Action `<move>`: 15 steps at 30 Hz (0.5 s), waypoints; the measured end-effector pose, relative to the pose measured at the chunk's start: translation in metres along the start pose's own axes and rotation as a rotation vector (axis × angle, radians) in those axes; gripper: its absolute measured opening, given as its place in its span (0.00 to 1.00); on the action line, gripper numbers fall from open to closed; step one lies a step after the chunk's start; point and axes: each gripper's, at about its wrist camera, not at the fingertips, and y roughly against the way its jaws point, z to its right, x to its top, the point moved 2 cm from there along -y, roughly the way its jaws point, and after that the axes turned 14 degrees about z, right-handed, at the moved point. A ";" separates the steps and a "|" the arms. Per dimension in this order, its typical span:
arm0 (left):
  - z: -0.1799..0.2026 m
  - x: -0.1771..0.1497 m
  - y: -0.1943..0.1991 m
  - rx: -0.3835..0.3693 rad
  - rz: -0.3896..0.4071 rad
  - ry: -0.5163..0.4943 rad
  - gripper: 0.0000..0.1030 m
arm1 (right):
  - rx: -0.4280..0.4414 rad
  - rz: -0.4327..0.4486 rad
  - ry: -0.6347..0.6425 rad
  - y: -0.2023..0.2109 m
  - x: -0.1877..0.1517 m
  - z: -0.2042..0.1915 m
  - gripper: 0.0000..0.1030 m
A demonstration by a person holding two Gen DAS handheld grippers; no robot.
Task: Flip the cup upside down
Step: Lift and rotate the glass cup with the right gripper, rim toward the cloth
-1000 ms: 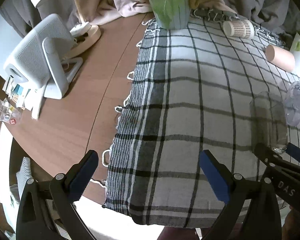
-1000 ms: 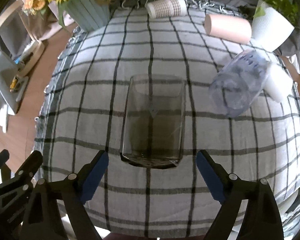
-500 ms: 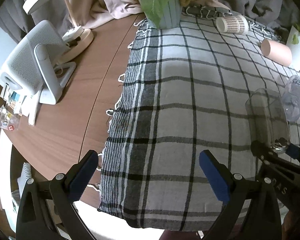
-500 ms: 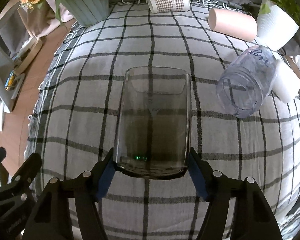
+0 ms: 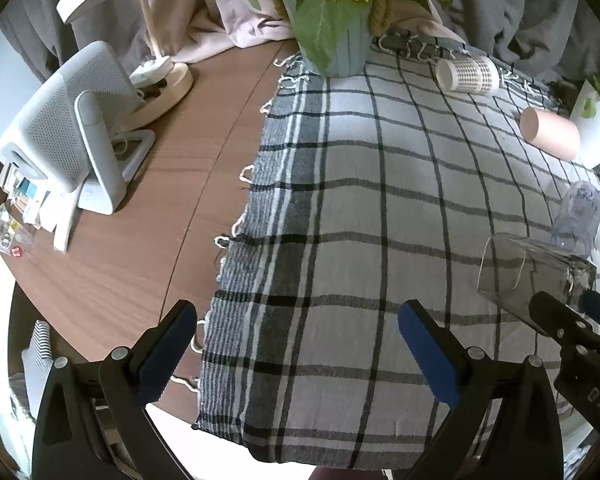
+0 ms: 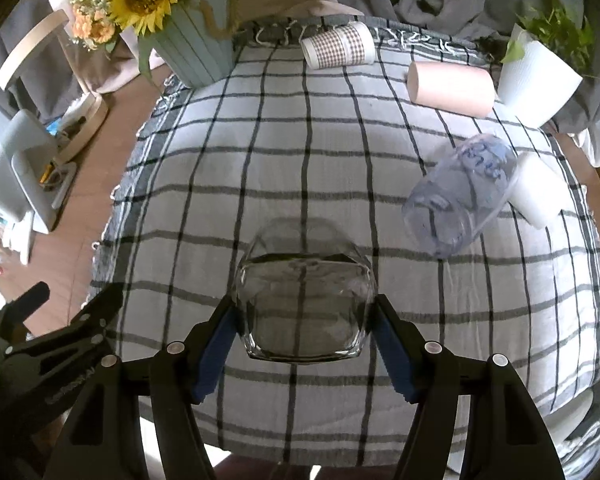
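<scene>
The right gripper (image 6: 304, 320) pinches the clear glass cup (image 6: 305, 300) by its thick base, a blue-padded finger (image 6: 216, 344) pressed to each side, and holds it tilted off the checked cloth (image 6: 260, 160) with its mouth pointing away. Seen from the left wrist, the same cup (image 5: 528, 276) hangs at the right edge with its open end facing left. The left gripper (image 5: 296, 356) is spread wide over the near cloth edge, holding nothing.

Beyond, a clear plastic jar (image 6: 460, 196) lies on its side beside a white cup (image 6: 538, 190); both look empty. Farther back lie a pink cup (image 6: 452, 88) and a checked paper cup (image 6: 338, 46), also on their sides. A sunflower pot (image 6: 196, 52) and a white planter (image 6: 538, 76) stand at the cloth's far corners. The cloth covers a round wooden table (image 5: 140, 248) bearing a grey fan (image 5: 68, 128) and a lamp (image 5: 156, 80).
</scene>
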 end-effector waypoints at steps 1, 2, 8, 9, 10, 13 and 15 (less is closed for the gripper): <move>-0.001 0.000 0.000 0.002 0.001 0.001 1.00 | -0.004 0.000 0.004 -0.001 0.000 -0.001 0.65; -0.002 0.000 0.000 0.005 0.002 0.004 1.00 | -0.009 0.006 0.009 -0.002 0.001 -0.003 0.65; -0.006 -0.002 0.000 0.015 -0.007 0.016 1.00 | -0.020 0.035 0.028 -0.010 0.014 -0.007 0.65; -0.006 -0.002 0.000 0.015 -0.008 0.020 1.00 | -0.019 0.039 0.026 -0.012 0.017 -0.008 0.65; -0.007 -0.002 0.000 0.015 -0.009 0.022 1.00 | -0.019 0.040 0.024 -0.015 0.020 -0.008 0.65; -0.007 -0.002 0.001 0.021 -0.006 0.022 1.00 | -0.024 0.049 0.030 -0.020 0.024 -0.010 0.65; -0.007 -0.001 0.001 0.026 -0.006 0.020 1.00 | -0.031 0.055 0.038 -0.022 0.026 -0.012 0.65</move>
